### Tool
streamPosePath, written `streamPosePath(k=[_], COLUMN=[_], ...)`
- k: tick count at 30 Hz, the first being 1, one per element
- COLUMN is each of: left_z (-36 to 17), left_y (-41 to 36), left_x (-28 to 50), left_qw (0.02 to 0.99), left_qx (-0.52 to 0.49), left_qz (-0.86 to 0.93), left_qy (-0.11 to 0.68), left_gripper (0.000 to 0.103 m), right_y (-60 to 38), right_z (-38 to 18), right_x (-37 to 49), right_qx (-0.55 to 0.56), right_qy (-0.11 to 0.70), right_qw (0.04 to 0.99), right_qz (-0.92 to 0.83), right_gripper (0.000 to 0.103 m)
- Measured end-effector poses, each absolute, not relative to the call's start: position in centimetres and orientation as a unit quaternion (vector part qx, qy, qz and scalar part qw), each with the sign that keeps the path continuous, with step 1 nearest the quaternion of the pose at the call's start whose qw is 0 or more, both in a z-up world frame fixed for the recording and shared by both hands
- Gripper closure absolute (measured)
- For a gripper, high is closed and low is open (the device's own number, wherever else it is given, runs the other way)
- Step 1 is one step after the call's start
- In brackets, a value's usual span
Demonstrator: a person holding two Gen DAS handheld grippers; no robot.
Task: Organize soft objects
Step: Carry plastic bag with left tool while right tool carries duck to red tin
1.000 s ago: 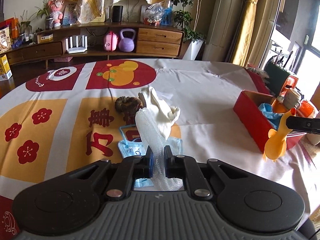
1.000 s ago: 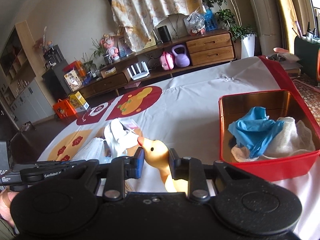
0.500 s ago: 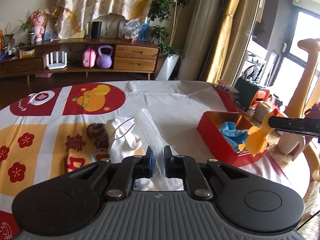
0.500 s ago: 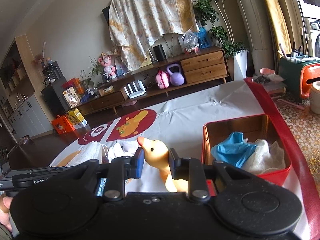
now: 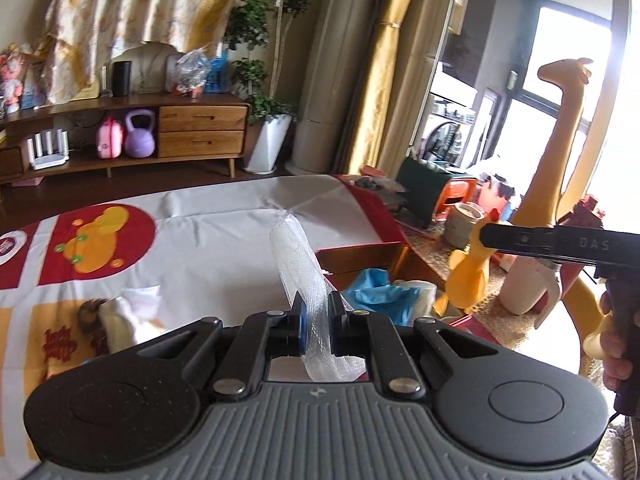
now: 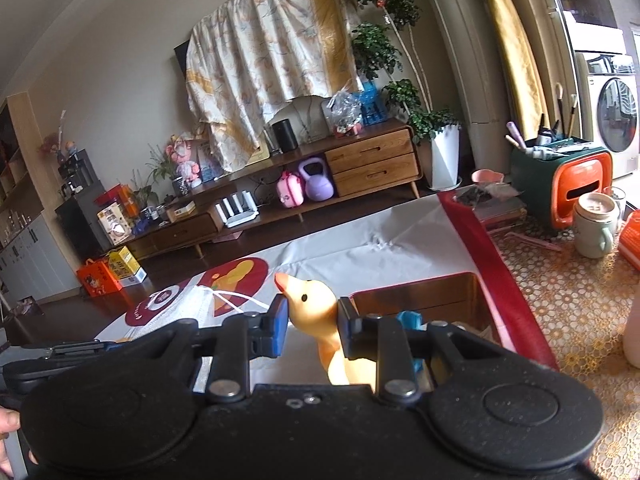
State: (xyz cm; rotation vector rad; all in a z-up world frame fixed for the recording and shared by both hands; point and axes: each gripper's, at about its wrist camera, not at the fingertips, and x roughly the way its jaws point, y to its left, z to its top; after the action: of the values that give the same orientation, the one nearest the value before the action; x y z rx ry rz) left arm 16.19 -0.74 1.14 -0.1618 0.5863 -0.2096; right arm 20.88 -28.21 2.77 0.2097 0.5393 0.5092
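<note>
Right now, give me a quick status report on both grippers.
Left gripper shut on white mesh wrap. Right gripper shut on yellow rubber duck. Red box ahead, nothing blocking.

In the left wrist view, the left gripper is closed on a white mesh foam sleeve, which stands up between its two black fingers and leans a little to the left. Beyond it is the red rectangular tin box with a crumpled blue glove inside. At the right, the black right gripper holds a yellow rubber duck toy above the box's right side. On the red, white and yellow patterned tablecloth, at the left, lie a white cloth and a brown fuzzy thing, touching each other.
</note>
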Motion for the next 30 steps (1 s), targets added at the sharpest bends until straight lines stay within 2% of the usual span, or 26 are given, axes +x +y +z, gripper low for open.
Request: streamPosePath(k=[17, 30], left_z=[-0.1, -3.4], left_y=[-10.8, -14.2], left_x=[23.5, 28.7], left_qw=[0.932, 0.922], left_qx=[-0.031, -0.009], left_qz=[-0.184, -0.19], left_qy=[0.311, 0.338], left_gripper=[0.093, 0.093], right_y=[-33.7, -33.0], right_z=[-1.1, -4.5], right_x=[25.1, 27.5], right_qx=[0.122, 0.084], right_qy=[0.29, 0.33], right_qw=[0.932, 0.921], right_qz=[0.182, 0.188], right_gripper=[0.077, 0.077])
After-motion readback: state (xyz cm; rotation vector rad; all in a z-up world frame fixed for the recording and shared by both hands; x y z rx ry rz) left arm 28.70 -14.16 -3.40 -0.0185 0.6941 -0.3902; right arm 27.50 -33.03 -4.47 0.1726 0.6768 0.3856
